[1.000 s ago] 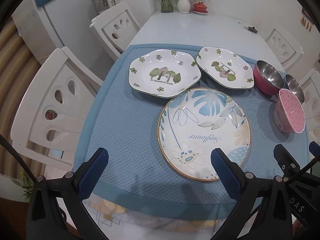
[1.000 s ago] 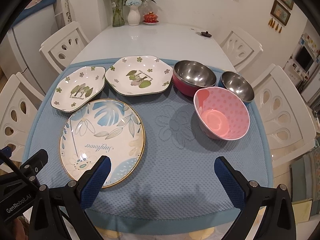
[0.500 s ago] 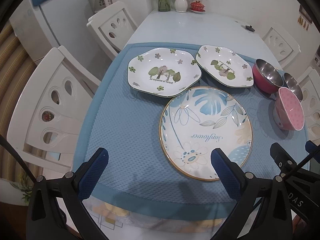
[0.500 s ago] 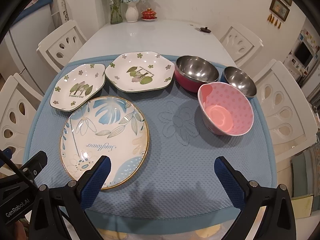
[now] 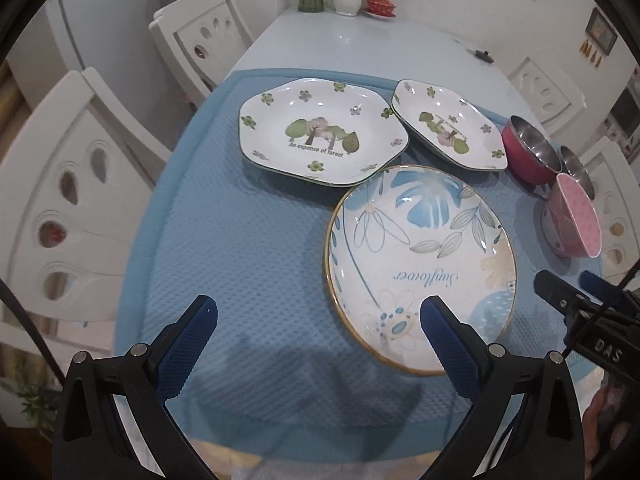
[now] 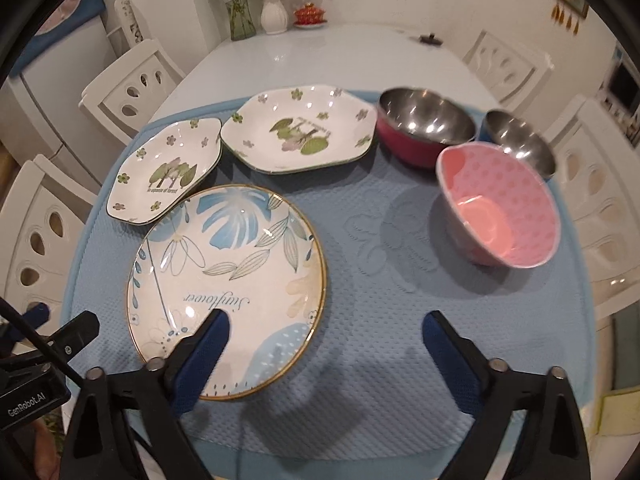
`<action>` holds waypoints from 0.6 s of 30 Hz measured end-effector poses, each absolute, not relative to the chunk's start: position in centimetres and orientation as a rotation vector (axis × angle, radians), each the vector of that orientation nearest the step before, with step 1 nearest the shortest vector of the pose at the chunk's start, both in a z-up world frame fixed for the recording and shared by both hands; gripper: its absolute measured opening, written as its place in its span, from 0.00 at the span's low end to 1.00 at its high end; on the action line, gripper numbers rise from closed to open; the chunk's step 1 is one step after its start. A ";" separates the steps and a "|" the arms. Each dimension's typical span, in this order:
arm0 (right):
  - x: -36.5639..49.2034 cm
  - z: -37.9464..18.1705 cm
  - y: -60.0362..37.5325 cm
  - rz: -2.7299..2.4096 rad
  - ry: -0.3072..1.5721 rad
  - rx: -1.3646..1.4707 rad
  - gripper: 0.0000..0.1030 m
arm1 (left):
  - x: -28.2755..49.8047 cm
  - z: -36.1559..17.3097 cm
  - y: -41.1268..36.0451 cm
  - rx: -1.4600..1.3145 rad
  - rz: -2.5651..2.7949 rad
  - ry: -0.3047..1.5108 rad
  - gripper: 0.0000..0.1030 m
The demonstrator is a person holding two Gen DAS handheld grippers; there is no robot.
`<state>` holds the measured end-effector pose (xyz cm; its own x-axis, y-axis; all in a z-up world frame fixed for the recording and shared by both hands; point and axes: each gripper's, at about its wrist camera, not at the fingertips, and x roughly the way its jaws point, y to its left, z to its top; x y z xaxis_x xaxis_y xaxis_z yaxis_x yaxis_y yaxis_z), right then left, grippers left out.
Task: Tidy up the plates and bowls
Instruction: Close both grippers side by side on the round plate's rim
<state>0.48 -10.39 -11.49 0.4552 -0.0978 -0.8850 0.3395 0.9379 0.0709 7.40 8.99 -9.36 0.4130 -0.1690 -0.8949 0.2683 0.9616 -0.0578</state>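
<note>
Blue mat (image 6: 360, 432) carries all dishes unstacked ahead of both tongs: left gripper (image 5: 318, 320) wide and empty, right gripper (image 6: 326, 334) empty, just narrowing, beside the round plate (image 6: 224, 272).

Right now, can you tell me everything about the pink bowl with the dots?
The pink bowl looks like smooth plastic or melamine, with darker pink dots inside, a plain pink bottom and a thin pale rim. It is empty and sits on the blue mat, tipped a little toward the camera. Two steel-lined bowls stand close behind it; whether they touch it is unclear.
</note>
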 end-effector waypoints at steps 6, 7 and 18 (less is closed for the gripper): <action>2.6 -13.8 -10.6 -0.198 1.087 0.289 0.69 | 9.3 -12.0 8.2 0.109 -0.348 1.141 0.72; 3.1 -14.2 -10.6 -0.189 1.095 0.294 0.63 | 9.6 -12.6 8.1 0.115 -0.353 1.156 0.65; 6.0 -17.3 -11.5 -0.129 1.122 0.314 0.36 | 11.7 -16.2 8.2 0.020 -0.452 1.247 0.21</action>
<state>6.03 -11.49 -17.33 0.4325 0.0557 -0.8999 0.2580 0.9487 0.1826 11.74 8.15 -16.21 0.2421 -0.3199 -0.9160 0.3409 0.9119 -0.2283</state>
